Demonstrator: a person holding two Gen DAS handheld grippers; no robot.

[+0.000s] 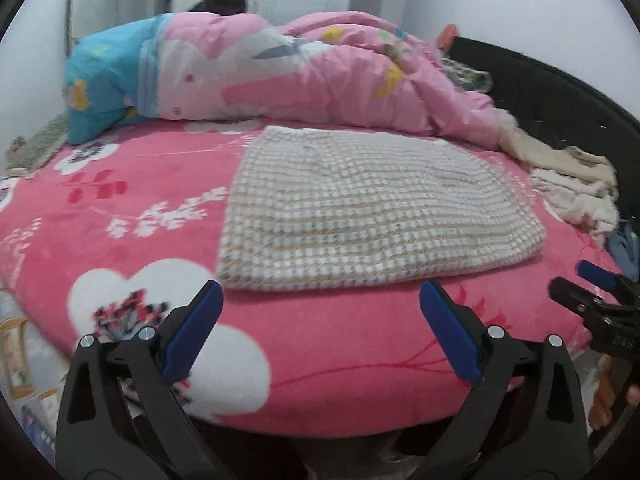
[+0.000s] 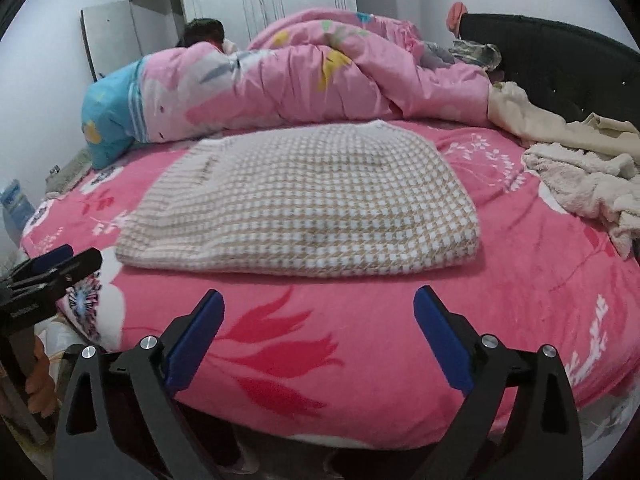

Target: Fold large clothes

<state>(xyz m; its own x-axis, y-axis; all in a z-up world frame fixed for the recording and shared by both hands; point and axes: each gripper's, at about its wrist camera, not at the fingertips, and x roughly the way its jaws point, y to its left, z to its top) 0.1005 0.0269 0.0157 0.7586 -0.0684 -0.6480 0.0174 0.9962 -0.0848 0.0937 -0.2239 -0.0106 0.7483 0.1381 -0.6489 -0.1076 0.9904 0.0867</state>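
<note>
Only the right wrist view shows the cream fleece clothes in full, heaped at the right of the bed; the left view crops them. The left gripper and right gripper both gape wide, holding nothing, over the near edge of the pink floral blanket. The folded houndstooth garment lies flat just beyond them, untouched, with the pink duvet farther back.

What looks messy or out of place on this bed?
The checked garment lies neatly folded, but cream clothes sit in a rumpled heap at the bed's right edge, and the pink quilt is bunched up behind. Both claws, left and right, are open and empty.
</note>
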